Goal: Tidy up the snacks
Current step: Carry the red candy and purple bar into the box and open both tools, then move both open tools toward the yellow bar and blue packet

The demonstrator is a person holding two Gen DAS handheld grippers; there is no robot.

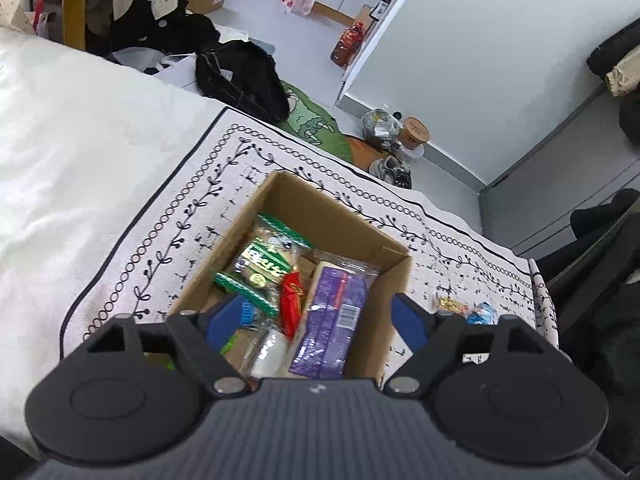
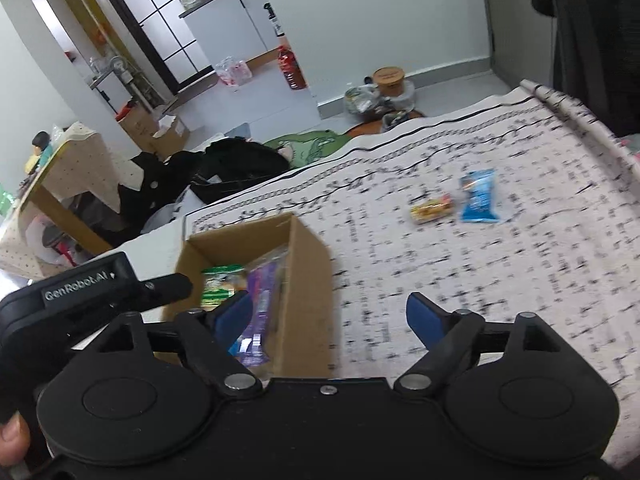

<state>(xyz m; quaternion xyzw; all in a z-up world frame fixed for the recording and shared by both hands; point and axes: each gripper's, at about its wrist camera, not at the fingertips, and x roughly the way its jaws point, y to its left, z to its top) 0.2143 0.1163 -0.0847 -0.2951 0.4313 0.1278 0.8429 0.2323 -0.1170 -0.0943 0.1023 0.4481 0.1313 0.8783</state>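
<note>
- The box (image 1: 362, 276) is the landmark: an open brown cardboard box that stands on a white cloth (image 1: 160, 216) with black printed patterns.
- Inside the box lie several snacks: a purple pack (image 1: 332, 320) along the right wall, a red wrapper (image 1: 291, 298) just left of it, and green packs (image 1: 266, 264) further left.
- A clear pack with white content (image 1: 270, 350) lies at the near end of the box, beside the purple pack.
- The left gripper (image 1: 316, 316) hangs over the near end of the box. Its blue fingers (image 1: 406, 318) are wide apart and hold nothing; one is over the inside of the box, the other is past the right wall.
- The right gripper (image 2: 332, 320) is over the near right corner of the box, and this view is blurred. Its blue fingers (image 2: 426, 316) are also wide apart and empty.
- Two snacks are outside the box, on the cloth well to its right: a blue pack (image 2: 478, 196) and a small yellow pack (image 2: 434, 209). They lie just beside each other; I cannot tell if they touch.
- In the right wrist view the left gripper shows just left of the box, and a fingertip of a hand (image 2: 12, 440) shows in the lower left corner.
</note>
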